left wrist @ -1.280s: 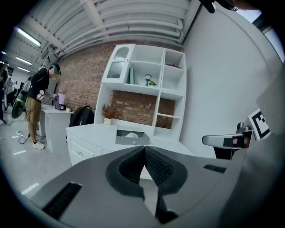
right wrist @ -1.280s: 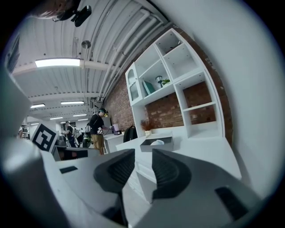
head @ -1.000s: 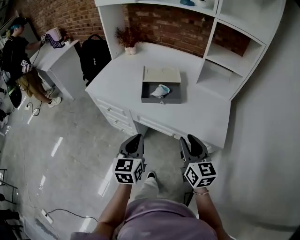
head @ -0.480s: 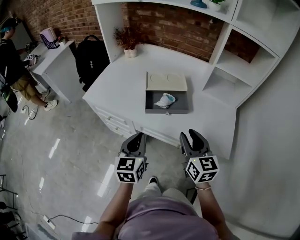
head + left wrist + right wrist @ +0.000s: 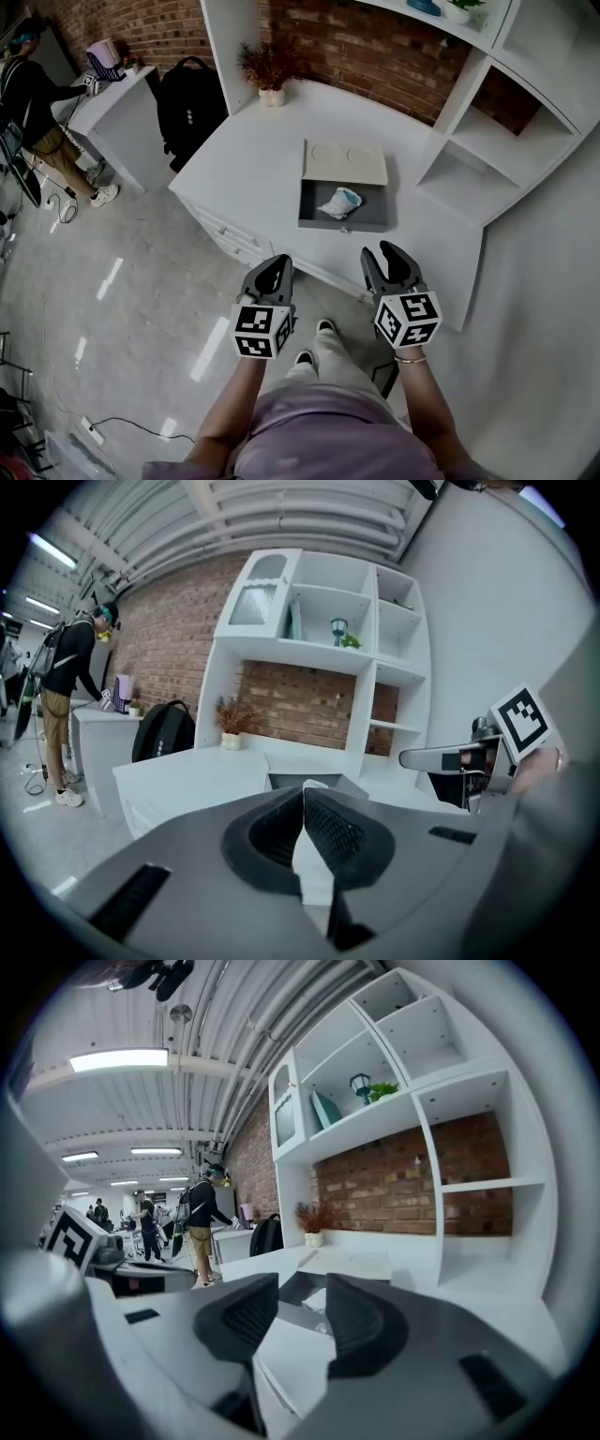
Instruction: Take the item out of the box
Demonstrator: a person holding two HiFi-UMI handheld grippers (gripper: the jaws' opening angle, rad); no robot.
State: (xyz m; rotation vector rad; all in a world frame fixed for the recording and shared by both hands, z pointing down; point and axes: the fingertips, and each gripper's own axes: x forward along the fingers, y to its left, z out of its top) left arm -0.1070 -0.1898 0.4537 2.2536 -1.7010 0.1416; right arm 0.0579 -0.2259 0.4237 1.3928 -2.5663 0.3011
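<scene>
both forearms reach straight out from the torso, side by side, level with each other. each hand is behind its marker cube, grippers pointing ahead at the desk [image 5: 253, 159] and tipped a little down. bracelet [image 5: 405, 357] on the right wrist.

left gripper [image 5: 274, 265]: in the left gripper view its jaws [image 5: 302, 799] meet at the tips, nothing between them. it is over the floor just short of the desk front.

right gripper [image 5: 384, 253]: jaws apart with a clear gap in the right gripper view [image 5: 302, 1288], nothing between them. they have just been opening. its tips are at the desk's front edge, well apart from the box.

box [image 5: 342, 225]: grey, on the white desk ahead of both grippers, lid [image 5: 344, 162] flipped back flat behind it. the item [image 5: 339, 202], a crumpled white and pale blue thing, lies inside the box, touched by neither gripper.

print: only the black-and-white square markers on the left cube [image 5: 258, 331] and right cube [image 5: 409, 319]. two round embossed shapes on the lid, too small to read.

around: black backpack [image 5: 192, 103] left of the desk, plant pot [image 5: 270, 94] at the desk's back, person [image 5: 37, 94] at a far table.
</scene>
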